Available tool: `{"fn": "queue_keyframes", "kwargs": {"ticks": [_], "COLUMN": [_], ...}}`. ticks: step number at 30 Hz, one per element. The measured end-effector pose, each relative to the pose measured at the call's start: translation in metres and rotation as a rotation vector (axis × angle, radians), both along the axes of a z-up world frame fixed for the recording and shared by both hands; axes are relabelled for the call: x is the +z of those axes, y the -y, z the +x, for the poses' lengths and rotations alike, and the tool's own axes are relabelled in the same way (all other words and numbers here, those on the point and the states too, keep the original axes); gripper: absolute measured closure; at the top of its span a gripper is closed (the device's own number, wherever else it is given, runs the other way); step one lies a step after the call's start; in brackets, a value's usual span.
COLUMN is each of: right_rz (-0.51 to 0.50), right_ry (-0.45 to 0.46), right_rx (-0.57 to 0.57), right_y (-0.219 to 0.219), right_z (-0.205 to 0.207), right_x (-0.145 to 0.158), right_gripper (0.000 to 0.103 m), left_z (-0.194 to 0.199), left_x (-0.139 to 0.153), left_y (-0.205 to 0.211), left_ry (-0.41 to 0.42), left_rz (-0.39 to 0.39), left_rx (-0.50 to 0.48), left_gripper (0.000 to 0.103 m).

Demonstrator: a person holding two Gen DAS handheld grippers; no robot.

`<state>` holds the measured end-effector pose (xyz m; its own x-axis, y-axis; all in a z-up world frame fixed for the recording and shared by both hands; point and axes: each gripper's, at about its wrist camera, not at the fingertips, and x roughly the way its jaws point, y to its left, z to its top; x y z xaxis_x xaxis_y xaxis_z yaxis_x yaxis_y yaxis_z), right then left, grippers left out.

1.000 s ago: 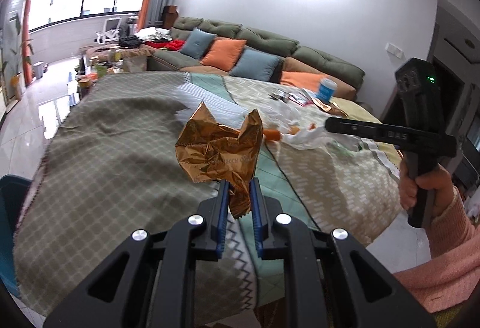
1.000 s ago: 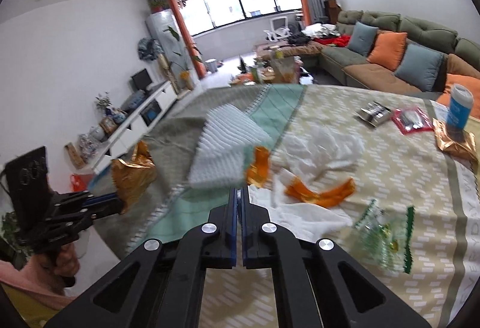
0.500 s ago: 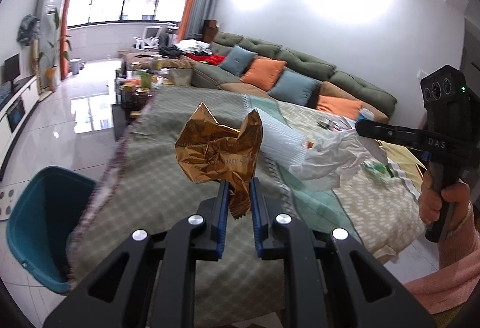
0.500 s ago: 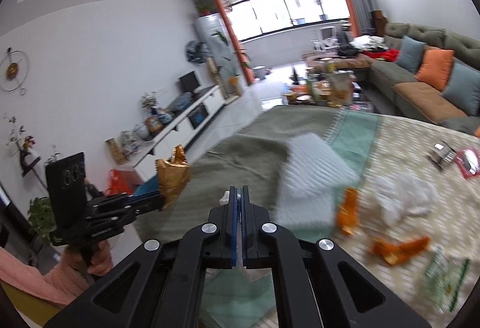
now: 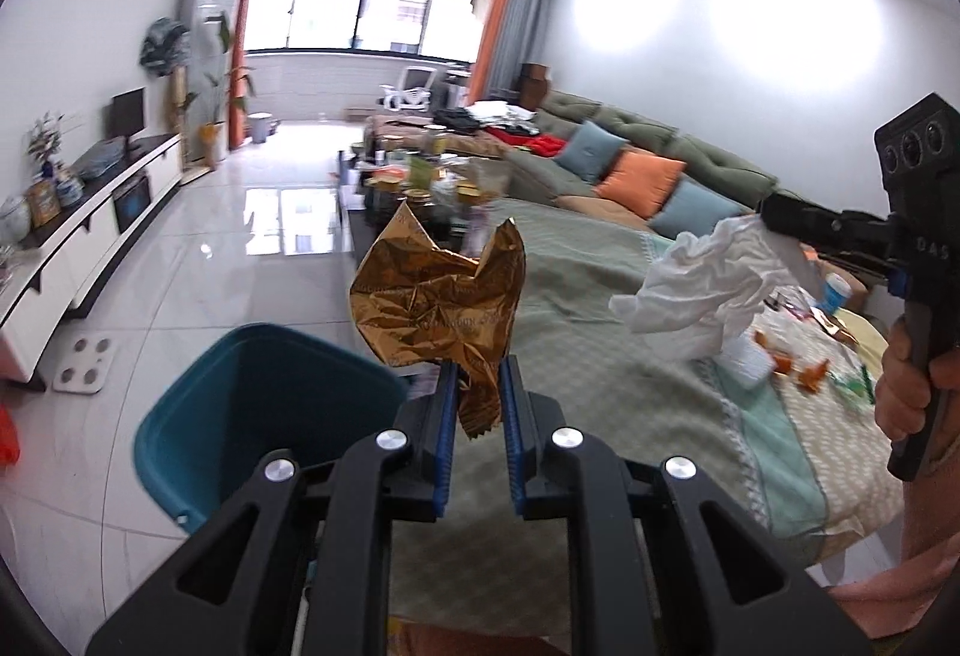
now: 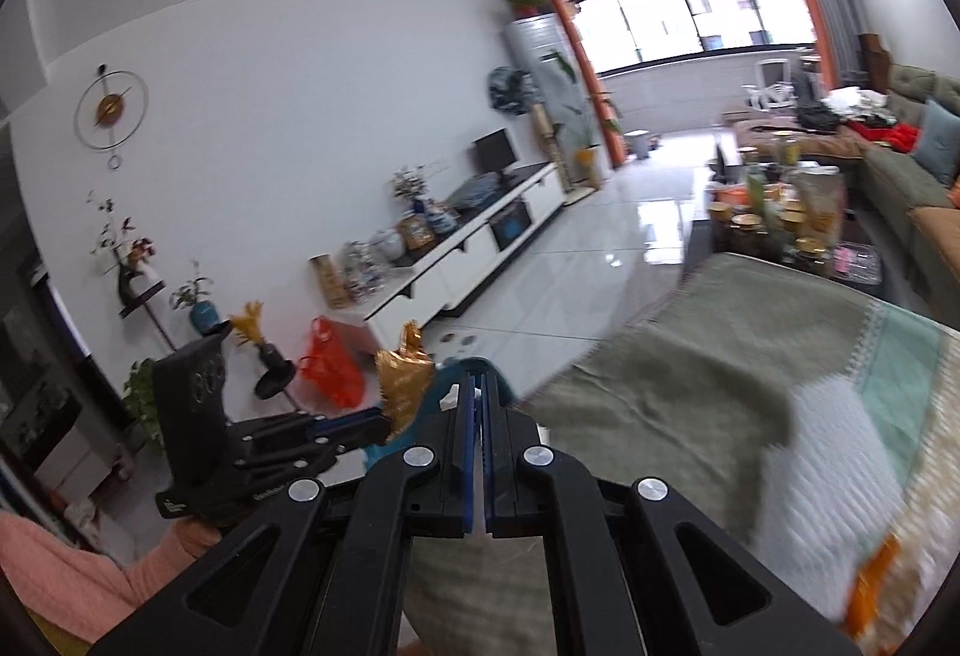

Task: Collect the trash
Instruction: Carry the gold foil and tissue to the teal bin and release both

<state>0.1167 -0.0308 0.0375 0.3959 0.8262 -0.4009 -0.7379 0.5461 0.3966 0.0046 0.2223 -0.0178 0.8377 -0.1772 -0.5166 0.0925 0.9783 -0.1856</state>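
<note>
Two pieces of trash are held in the air. The left gripper (image 5: 477,386) has its jaws clamped on a crumpled gold wrapper (image 5: 438,296), which hides part of the far rim of the teal bin (image 5: 198,410) on the floor below. The right gripper (image 6: 477,404) has its jaws pressed together on a white tissue (image 5: 708,290); in its own view only a sliver of white shows between them. More scraps (image 5: 804,368) lie on the cloth-covered desk (image 5: 600,356), blurred and hard to make out.
</note>
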Motion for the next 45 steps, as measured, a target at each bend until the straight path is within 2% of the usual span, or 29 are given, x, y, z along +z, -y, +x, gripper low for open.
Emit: {"fn": "queue_keyframes", "kwargs": {"ticks": [10, 16, 24, 33, 35, 37, 45], "right_rz": [0.009, -0.028, -0.088, -0.157, -0.165, -0.157, -0.127], "right_ry": [-0.026, -0.055, -0.141, -0.218, -0.227, -0.233, -0.208], "right_rx": [0.132, 0.157, 0.175, 0.151, 0.142, 0.138, 0.126], "right_y": [-0.085, -0.124, -0.162, -0.181, -0.18, -0.18, -0.162], "right_z": [0.022, 0.031, 0.048, 0.06, 0.06, 0.06, 0.055], "right_x": [-0.003, -0.018, -0.048, -0.079, -0.083, -0.082, -0.072], "right_gripper": [0.101, 0.101, 0.101, 0.097, 0.09, 0.078, 0.078], "left_z": [0.015, 0.023, 0.032, 0.039, 0.039, 0.038, 0.03], "left_x": [-0.022, -0.039, -0.061, -0.075, -0.074, -0.074, -0.066], "left_y": [-0.06, -0.074, -0.086, -0.097, -0.097, -0.097, -0.091], "left_ry": [-0.08, -0.131, -0.193, -0.236, -0.233, -0.232, -0.21], "left_rz": [-0.021, -0.029, -0.05, -0.059, -0.067, -0.072, -0.077], "left_rx": [0.127, 0.153, 0.186, 0.241, 0.252, 0.26, 0.276], "left_gripper": [0.087, 0.087, 0.086, 0.073, 0.072, 0.07, 0.065]}}
